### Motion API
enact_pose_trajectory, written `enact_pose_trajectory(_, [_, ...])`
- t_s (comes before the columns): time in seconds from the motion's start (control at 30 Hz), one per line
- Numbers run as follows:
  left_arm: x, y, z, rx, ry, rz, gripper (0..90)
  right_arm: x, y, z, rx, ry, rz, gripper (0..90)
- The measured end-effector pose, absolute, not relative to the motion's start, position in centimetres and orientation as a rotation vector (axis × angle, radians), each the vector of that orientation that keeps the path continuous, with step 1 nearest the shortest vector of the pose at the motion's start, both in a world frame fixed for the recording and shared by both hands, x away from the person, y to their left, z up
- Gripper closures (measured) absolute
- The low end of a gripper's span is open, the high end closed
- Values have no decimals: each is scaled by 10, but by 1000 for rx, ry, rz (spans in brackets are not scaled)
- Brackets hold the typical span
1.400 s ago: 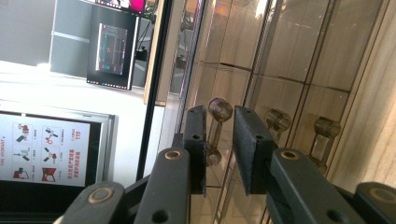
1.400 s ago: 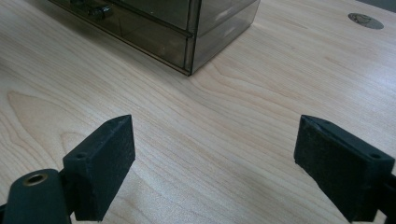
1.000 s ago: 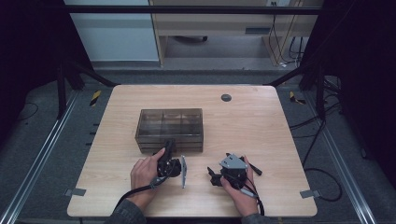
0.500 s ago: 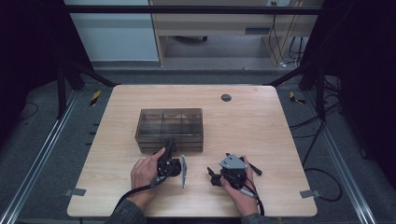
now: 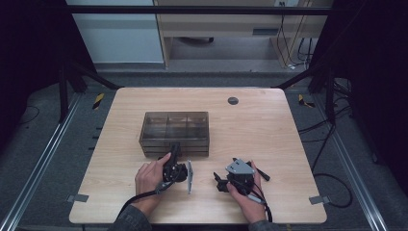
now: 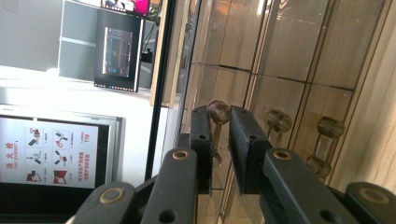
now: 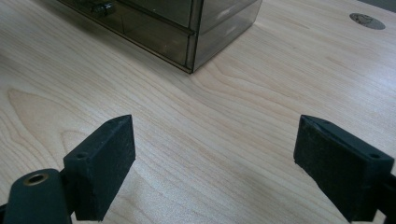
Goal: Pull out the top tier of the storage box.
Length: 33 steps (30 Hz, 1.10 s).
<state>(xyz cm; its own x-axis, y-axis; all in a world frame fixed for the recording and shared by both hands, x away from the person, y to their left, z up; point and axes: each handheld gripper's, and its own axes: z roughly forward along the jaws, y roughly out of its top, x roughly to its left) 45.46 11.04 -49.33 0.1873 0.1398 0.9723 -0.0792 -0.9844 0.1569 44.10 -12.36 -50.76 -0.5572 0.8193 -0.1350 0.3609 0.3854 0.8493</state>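
At the box's (image 5: 175, 132) front face, the left gripper (image 6: 223, 122) has just been closing its jaws on a clear drawer knob (image 6: 218, 111), which now sits pinched between the pads. That grip likely sets up pulling the drawer open. The box stands mid-table. The right gripper (image 7: 212, 154) rests on the table (image 5: 269, 125) nearby, jaws spread wide and holding nothing.

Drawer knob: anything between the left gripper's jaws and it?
Nothing visible. In the left gripper view the left gripper has its jaws on either side of the clear drawer knob on the smoky plastic drawer box; they have just been closing, pads appear to touch it.
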Motion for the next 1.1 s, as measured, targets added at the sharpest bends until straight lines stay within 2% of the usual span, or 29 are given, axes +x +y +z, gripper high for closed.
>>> enact_pose_trajectory(1.1, [445,110,-493,2284,82,1888,796,441,-123,-508,1018,2100,1090,130])
